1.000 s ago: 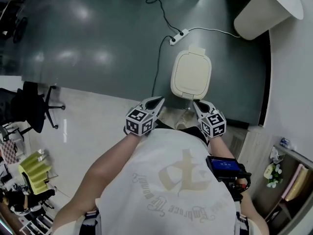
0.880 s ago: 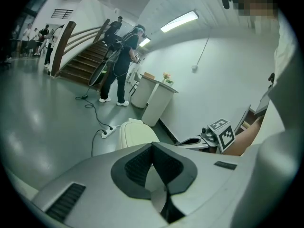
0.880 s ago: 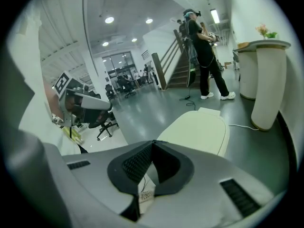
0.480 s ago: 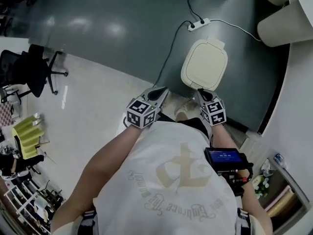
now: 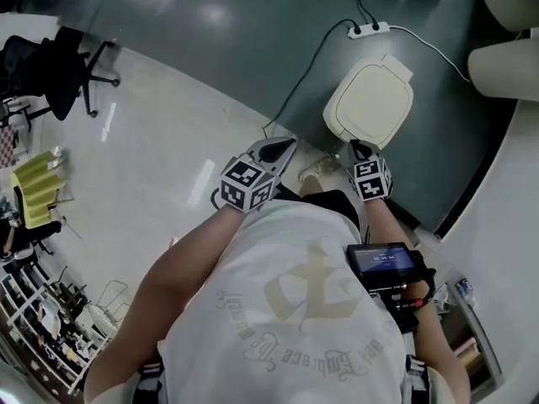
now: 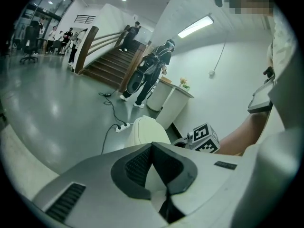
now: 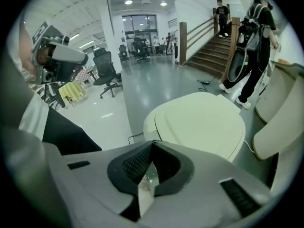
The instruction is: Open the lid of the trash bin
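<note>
Trash bin lid (image 5: 369,106) just ahead of right hand-held gripper (image 5: 360,149)

Both forearms reach forward. The left gripper (image 5: 282,146) and right gripper (image 5: 361,150) are level, side by side. Each has its jaws closed on nothing.

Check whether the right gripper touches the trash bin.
Cannot tell: in the head view and right gripper view, the right gripper overlaps the trash bin; neither shows contact or gap.

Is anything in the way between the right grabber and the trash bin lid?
No, nothing visible is. The right gripper, jaws shut and empty, points straight at the closed trash bin lid, and only open space lies between them.
</note>
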`<state>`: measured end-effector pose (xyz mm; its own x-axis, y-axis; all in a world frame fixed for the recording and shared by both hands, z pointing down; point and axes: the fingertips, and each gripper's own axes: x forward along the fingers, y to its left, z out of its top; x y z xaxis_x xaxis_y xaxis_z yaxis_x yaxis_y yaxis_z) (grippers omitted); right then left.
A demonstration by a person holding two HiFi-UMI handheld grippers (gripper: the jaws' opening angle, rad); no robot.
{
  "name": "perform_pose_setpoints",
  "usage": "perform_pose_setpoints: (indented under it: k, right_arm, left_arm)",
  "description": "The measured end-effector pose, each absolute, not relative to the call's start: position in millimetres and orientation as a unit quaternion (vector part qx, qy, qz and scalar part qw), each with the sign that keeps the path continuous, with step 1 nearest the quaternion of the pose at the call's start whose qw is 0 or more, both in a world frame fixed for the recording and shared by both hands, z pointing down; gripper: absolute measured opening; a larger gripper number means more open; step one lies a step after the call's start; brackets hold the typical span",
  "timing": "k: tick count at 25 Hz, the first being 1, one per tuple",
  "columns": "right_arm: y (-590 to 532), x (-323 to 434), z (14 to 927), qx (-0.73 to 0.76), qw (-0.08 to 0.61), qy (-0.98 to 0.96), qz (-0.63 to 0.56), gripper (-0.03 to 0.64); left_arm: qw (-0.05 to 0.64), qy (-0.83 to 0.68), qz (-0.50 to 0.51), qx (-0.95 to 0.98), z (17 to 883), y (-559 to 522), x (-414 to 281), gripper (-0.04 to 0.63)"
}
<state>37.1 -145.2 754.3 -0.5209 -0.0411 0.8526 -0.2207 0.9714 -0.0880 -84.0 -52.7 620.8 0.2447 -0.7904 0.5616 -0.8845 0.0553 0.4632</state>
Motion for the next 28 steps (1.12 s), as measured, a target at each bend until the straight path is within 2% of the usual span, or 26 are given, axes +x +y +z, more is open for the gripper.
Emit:
perform_pose_setpoints:
  k: [7,28]
  right_arm:
    - [-147,34,768,0.058,0.523,-0.849,0.049,0.003]
    - [-137,31,776,0.036,0.559,-0.825,-0.069,0.005]
  left_arm:
    - [0.403,-0.618,0.056,0.673,631,-41,-84,0.014]
    - [0.405,-0.605,0.062,0.683,638,-45,-77,0.014]
